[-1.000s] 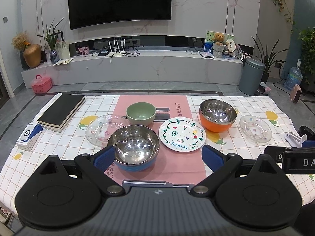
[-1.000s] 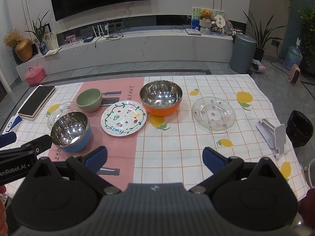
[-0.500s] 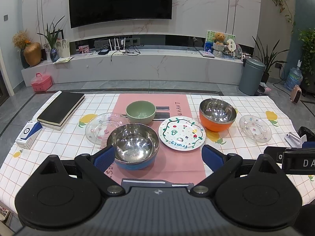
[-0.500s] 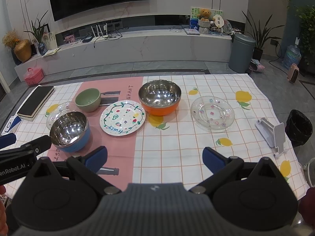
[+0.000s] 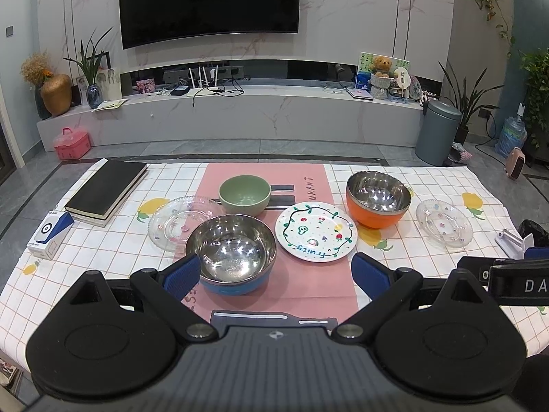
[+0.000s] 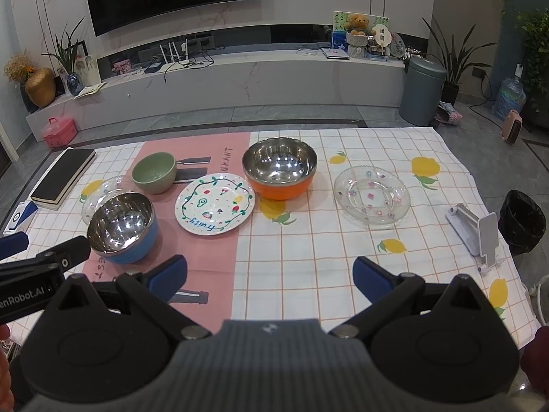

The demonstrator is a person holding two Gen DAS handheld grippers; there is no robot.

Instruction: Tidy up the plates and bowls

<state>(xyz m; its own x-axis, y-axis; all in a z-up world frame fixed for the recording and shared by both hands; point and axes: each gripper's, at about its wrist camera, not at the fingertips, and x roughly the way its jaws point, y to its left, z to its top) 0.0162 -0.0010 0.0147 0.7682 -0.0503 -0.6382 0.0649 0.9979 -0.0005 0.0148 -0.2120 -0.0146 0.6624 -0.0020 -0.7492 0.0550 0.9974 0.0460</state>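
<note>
My left gripper (image 5: 274, 271) hangs over the near edge of the table w/ its blue-padded fingers (image 5: 182, 273) spread wide, nothing between them. The steel bowl w/ a blue outer shell (image 5: 231, 252) sits just ahead of the left finger on the pink runner (image 5: 308, 292); can't tell if the pad touches it. Behind it, partly hidden, is a clear glass plate w/ small coloured flowers (image 5: 171, 221), and further back a matte green bowl (image 5: 245, 194). To the right of the blue bowl lies the white plate painted w/ a green vine and fruit (image 5: 316, 230), flat, apart from the bowls. Beyond that, a steel bowl w/ an orange shell (image 5: 377, 199) stands on the checked lemon-print tablecloth (image 5: 103, 250), and a second clear flowered glass plate (image 5: 444, 223) lies further right, well apart.

My right gripper (image 6: 269, 274) is also spread open and empty, over bare cloth at the near side, approx. in front of the gap between the white plate (image 6: 215, 203) and the right glass plate (image 6: 372, 197). The orange bowl (image 6: 279, 168) is well ahead of it.

Far left: a black hardcover book (image 5: 106, 189) and a small blue-and-white box (image 5: 49, 235). A white folding stand (image 6: 477, 230) lies at the right edge.
</note>
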